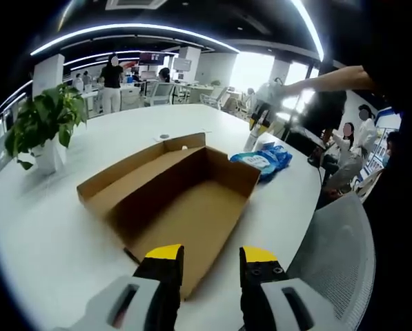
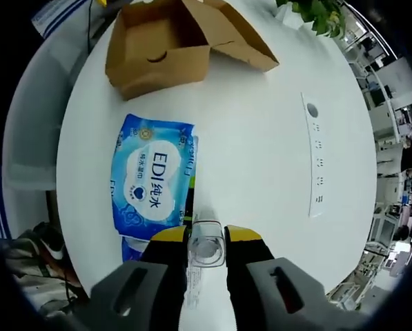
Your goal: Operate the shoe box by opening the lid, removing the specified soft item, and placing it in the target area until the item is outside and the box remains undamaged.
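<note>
The brown cardboard shoe box [image 1: 185, 200] lies open on the white table [image 1: 47, 227], lid folded back to the left and nothing inside. My left gripper [image 1: 211, 258] hangs open over the box's near edge, holding nothing. Beyond the box lies the blue wipes pack [image 1: 262, 162], with the right gripper [image 1: 261, 121] above it at the end of a person's arm. In the right gripper view the pack [image 2: 154, 183], printed "EDI", rests flat on the table. My right gripper [image 2: 207, 238] is shut on the pack's clear end seam. The box [image 2: 171, 41] sits further off.
A potted plant [image 1: 43, 124] stands at the table's left side, and a grey mesh chair [image 1: 337, 241] is at the right edge. A white socket strip [image 2: 316, 155] is set into the tabletop. People sit and stand in the office behind.
</note>
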Action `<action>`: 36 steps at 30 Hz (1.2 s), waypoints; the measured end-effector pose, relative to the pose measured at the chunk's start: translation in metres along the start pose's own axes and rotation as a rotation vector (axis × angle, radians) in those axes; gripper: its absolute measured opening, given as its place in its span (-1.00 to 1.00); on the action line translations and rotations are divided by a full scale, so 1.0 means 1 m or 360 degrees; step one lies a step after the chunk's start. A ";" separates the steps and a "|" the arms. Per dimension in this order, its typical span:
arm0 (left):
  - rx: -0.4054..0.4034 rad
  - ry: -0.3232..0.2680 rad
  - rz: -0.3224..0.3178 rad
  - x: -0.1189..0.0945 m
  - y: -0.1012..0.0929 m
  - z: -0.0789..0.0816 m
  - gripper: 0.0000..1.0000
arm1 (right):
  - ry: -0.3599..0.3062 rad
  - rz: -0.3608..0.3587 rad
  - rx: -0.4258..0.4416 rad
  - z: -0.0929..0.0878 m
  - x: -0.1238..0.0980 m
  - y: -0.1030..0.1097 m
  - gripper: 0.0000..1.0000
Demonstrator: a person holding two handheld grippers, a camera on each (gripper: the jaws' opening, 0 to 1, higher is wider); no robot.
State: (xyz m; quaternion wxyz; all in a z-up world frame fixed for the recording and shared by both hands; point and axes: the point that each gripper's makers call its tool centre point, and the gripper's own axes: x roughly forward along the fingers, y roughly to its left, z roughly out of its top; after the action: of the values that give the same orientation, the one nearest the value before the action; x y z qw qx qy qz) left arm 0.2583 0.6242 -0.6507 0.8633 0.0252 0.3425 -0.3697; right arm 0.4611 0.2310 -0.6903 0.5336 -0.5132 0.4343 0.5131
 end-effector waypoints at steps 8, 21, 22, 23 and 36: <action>0.0000 0.0003 0.0000 0.003 0.003 0.002 -0.35 | 0.0024 0.0032 0.0013 -0.006 0.006 0.004 -0.65; -0.0001 0.0012 -0.0011 0.005 0.000 0.001 -0.35 | 0.0036 0.0049 0.0046 -0.012 0.008 0.003 -0.64; -0.0001 0.0013 -0.0011 0.005 0.000 0.001 -0.35 | 0.0038 0.0048 0.0049 -0.013 0.008 0.003 -0.64; 0.0000 0.0013 -0.0012 0.005 0.000 0.001 -0.35 | 0.0040 0.0048 0.0051 -0.013 0.008 0.003 -0.64; -0.0002 0.0017 -0.0021 0.004 -0.001 -0.001 -0.35 | 0.0054 0.0050 0.0050 -0.017 0.009 0.002 -0.63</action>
State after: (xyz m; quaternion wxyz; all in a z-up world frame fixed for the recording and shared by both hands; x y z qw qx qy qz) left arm 0.2590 0.6217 -0.6539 0.8590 0.0243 0.3474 -0.3752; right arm 0.4614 0.2152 -0.7013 0.5259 -0.5066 0.4594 0.5057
